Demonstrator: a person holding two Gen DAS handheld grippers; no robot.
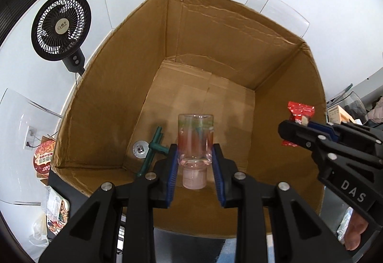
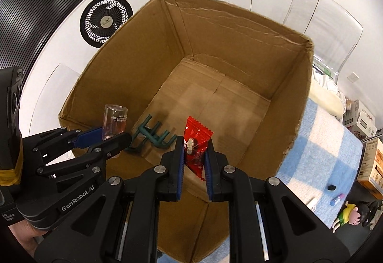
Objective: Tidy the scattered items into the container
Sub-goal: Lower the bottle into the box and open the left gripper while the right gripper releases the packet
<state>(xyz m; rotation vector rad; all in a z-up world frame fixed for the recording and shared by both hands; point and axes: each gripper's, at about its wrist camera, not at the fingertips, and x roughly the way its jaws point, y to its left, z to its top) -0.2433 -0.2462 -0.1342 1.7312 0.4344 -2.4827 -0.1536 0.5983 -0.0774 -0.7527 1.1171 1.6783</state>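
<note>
While over cardboard box point(image 1: 100, 85), left gripper point(image 1: 195, 162) clamping bottle point(image 1: 195, 140), right gripper point(image 2: 194, 162) clamping red packet point(image 2: 196, 143)

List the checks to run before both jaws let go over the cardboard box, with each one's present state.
1. Left gripper clamped on the clear bottle: ok.
2. Right gripper clamped on the red snack packet: ok.
3. Both items inside the rim of the cardboard box: ok.
4. Bare floor below the packet: ok.
5. Bottle clear of the green plastic piece on the floor: cannot tell.
6. Bottle cap closed: cannot tell.
</note>
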